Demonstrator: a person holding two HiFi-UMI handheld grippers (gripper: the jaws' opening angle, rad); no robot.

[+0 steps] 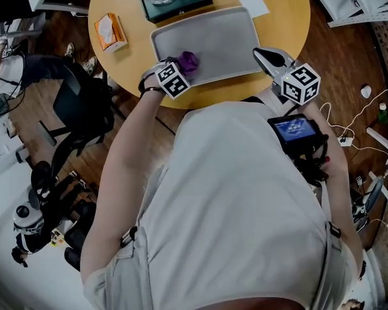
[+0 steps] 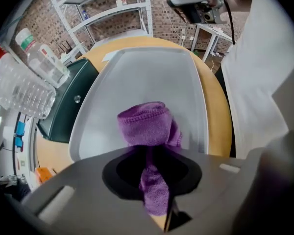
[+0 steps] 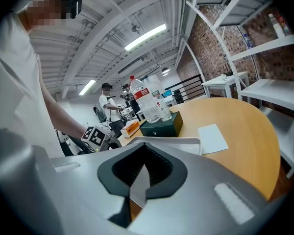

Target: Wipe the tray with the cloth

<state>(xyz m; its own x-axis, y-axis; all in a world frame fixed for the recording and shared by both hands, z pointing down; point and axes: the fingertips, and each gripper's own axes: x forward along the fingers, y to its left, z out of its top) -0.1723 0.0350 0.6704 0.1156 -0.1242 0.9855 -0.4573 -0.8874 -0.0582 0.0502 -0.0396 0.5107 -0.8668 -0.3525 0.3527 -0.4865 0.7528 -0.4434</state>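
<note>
Left jaws on cloth (image 2: 147, 124) in tray (image 2: 147, 75)

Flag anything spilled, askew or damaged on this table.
Nothing stands out. The tray lies flat on the table, the purple cloth is bunched on it in the left tool, and nothing looks spilled or broken.

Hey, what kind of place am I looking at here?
Probably a workshop or lab in a converted industrial building. It has brick walls, white metal shelves and strip lights hung under bare beams.
</note>
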